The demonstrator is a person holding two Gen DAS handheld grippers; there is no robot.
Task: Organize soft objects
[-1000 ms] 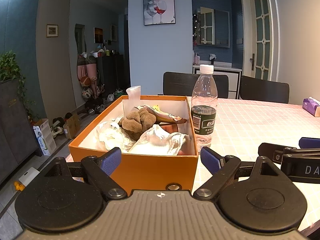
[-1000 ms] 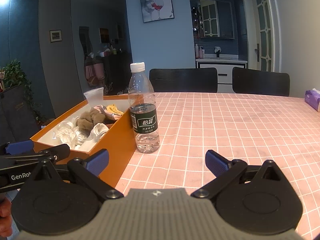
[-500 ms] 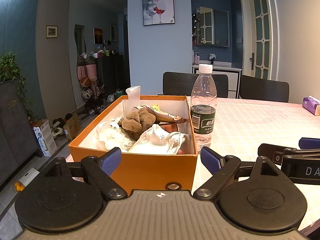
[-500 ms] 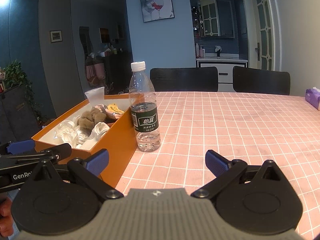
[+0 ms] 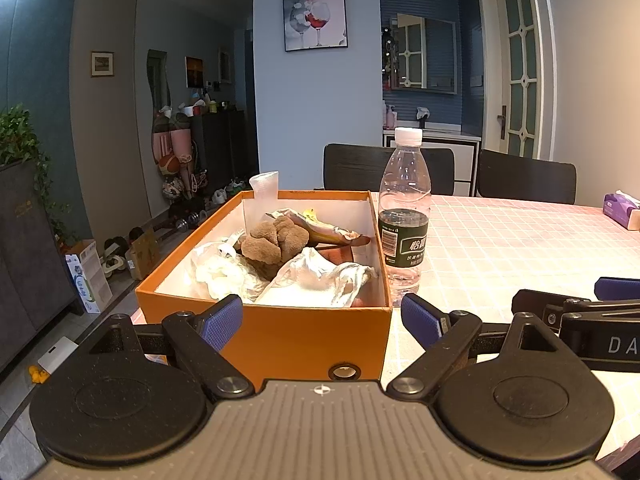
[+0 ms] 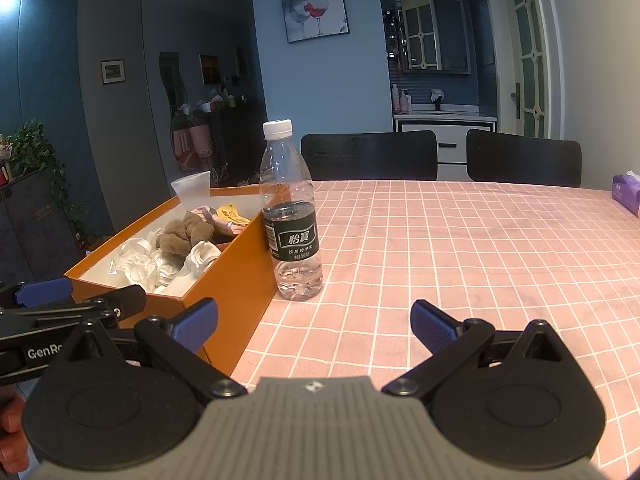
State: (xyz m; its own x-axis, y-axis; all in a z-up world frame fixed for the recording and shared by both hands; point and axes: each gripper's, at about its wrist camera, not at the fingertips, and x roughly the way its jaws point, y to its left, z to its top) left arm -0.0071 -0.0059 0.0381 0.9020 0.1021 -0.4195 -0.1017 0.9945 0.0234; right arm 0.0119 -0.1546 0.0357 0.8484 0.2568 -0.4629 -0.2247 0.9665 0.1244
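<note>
On the pink checked tablecloth an orange cardboard box sits at the table's left edge, with a clear water bottle upright just beside its right wall. Inside the box lie crumpled white cloths, a brown plush toy behind them and a yellow-printed packet toward the far end. Both claws hover low at the near side, empty: the left gripper spread wide before the box's near wall, the right gripper spread wide over bare cloth. A purple tissue pack rests far right.
</note>
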